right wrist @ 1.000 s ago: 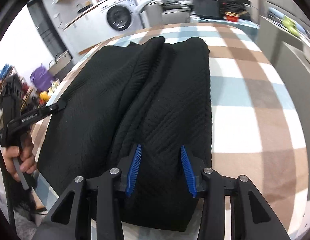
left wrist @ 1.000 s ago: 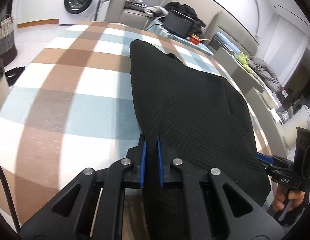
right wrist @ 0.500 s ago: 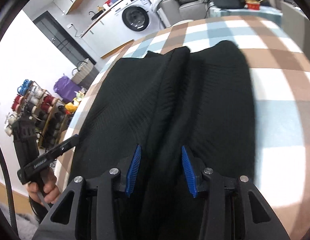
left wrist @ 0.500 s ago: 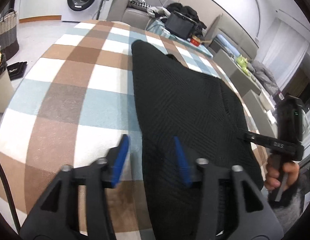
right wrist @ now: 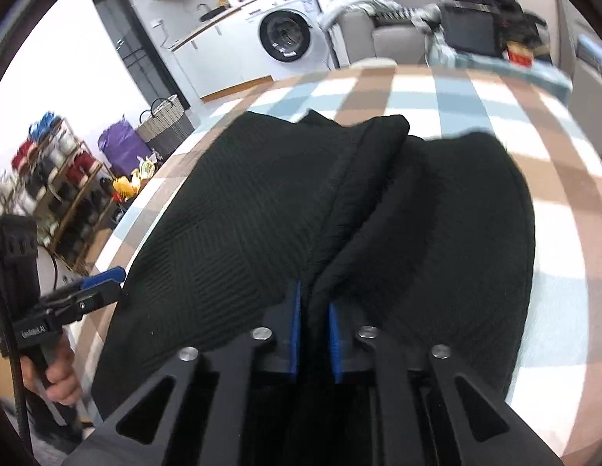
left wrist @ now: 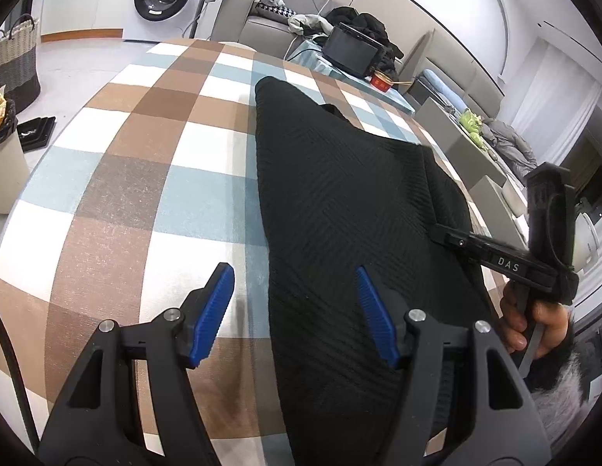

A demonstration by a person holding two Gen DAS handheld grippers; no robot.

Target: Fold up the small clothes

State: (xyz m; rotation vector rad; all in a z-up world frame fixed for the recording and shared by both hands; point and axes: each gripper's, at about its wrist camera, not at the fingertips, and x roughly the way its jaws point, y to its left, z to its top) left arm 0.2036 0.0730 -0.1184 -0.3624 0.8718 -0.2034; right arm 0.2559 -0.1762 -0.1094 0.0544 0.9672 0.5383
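Your left gripper [left wrist: 295, 312] has let go: a second ago its blue pads were pinched on the near edge of the black knit garment [left wrist: 351, 209], and now the jaws stand wide and are still opening, one pad [left wrist: 212, 312] over the bare checked tablecloth [left wrist: 118, 194] and the other over the cloth's left border, neither pressing on it. The garment lies flat along the middle of the table, running away from you toward a point at the far end, with its near end hanging toward the table's edge. Your right gripper [right wrist: 314, 334] has done the opposite. A second ago, and half a second ago, its jaws were spread over the fabric; now they are closing and the blue pads [right wrist: 295, 330] pinch a raised ridge of the black cloth between them, at the fold line where two layers meet. The right-wrist view is smeared with motion, and the garment sits farther to the left in it than before. In the left-wrist view you can see your right hand [left wrist: 534, 322] on its handle at the right edge, closer in over the garment's right side than a second ago. The left hand [right wrist: 58, 376] shows low at the left of the right-wrist view.
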